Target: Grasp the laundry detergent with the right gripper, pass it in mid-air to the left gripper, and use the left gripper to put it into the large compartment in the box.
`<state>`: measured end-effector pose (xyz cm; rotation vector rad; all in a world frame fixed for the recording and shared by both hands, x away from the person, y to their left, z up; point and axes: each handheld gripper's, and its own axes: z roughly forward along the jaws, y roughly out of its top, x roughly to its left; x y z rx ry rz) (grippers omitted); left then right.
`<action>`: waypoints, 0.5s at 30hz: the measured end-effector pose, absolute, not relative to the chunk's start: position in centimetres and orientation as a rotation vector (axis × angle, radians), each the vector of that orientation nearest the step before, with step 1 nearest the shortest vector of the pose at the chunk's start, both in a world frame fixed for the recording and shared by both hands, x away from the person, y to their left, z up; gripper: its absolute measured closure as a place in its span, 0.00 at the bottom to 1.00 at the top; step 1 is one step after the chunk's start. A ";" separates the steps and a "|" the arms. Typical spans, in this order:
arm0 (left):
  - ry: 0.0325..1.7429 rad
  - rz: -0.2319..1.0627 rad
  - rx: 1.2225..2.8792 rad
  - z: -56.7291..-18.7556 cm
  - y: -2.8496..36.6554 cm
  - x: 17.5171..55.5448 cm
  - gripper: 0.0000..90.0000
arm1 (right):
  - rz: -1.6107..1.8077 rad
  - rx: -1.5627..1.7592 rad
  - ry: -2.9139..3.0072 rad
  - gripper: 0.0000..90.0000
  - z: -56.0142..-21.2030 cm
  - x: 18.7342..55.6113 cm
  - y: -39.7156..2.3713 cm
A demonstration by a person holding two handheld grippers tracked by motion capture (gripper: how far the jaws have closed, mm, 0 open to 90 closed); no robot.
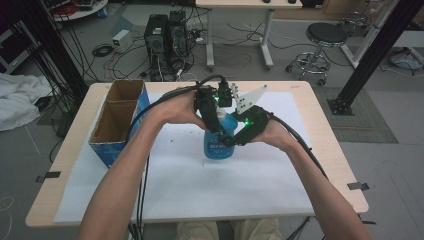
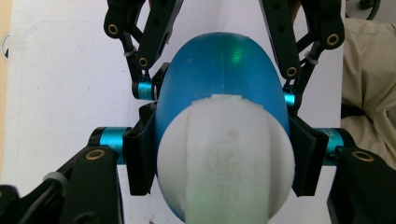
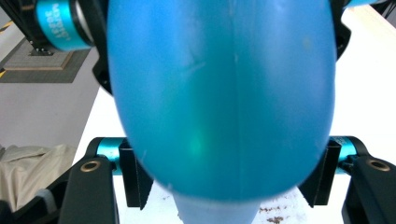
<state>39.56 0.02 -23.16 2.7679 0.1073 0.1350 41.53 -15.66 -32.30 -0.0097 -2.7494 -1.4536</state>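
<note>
Left gripper (image 2: 219,158): clamped on the white cap (image 2: 224,158) of the blue bottle (image 1: 218,137), mid-worktop. Right gripper (image 3: 233,172): jaws flank the bottle body, grip unclear; if loose, the bottle may twist or tip. Cardboard box (image 1: 116,117), left edge: two compartments, apparently empty.

Both grippers, left (image 1: 218,120) and right (image 1: 235,136): black linkage frames, brass-coloured pivot screws, anodised cyan cylinders at the black fingers (image 2: 140,154), one printed with lettering. Green LEDs lit. Grey three-cornered plate with holes on top. Black cables trailed along bare forearms. Khaki trousers worn.
</note>
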 end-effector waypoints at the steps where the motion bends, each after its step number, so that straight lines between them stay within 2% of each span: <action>1: 0.109 0.135 2.773 -23.1 0.1 39.5 0.43 | -1.454 -0.006 -2.752 0.34 -32.3 41.5 -15.6; 7: 0.109 0.144 2.771 -22.9 0.5 39.5 0.42 | -1.456 -0.039 -2.769 0.27 -32.3 41.7 -15.7; 15: 0.126 0.156 2.766 -22.6 0.9 39.6 0.42 | -1.443 -0.041 -2.782 0.25 -32.3 41.6 -15.6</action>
